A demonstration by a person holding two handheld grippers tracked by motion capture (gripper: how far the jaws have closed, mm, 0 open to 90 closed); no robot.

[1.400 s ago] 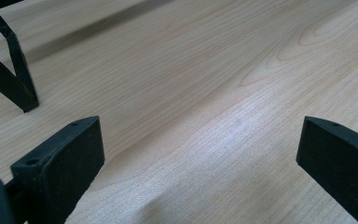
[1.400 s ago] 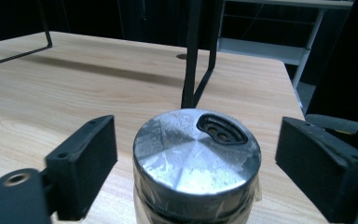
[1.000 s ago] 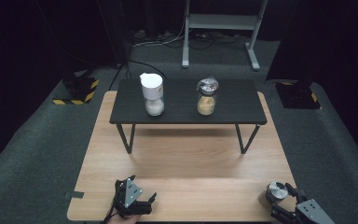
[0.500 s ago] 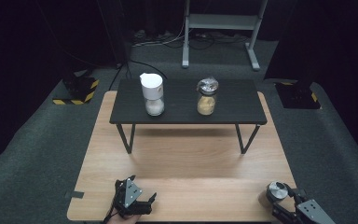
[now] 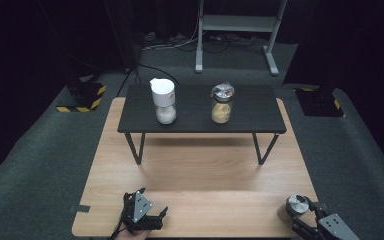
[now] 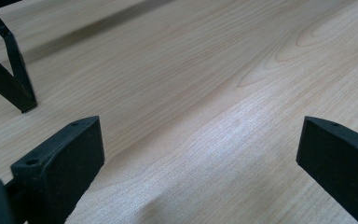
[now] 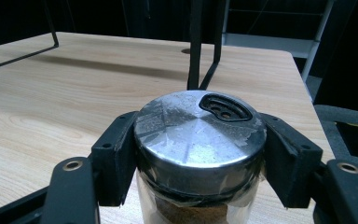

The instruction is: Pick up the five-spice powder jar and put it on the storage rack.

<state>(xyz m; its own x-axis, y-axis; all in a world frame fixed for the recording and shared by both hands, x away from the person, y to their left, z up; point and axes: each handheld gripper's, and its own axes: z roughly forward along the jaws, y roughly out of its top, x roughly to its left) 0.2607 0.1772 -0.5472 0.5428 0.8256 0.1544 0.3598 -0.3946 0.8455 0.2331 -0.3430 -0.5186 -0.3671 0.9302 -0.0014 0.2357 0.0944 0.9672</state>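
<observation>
Right gripper (image 7: 200, 154) has just been closing, and both pads are now clamped on the metal lid of the spice jar (image 7: 198, 140). That jar stands on the wooden table (image 5: 205, 170) at its near right corner, well away from the small black table (image 5: 200, 112) further back. Left gripper (image 5: 147, 220) sits low over the wood at the near edge, left of the jar, jaws wide apart with nothing between them. On the black table I've got a white-capped shaker (image 5: 163, 100) and another jar (image 5: 222, 104) side by side.
</observation>
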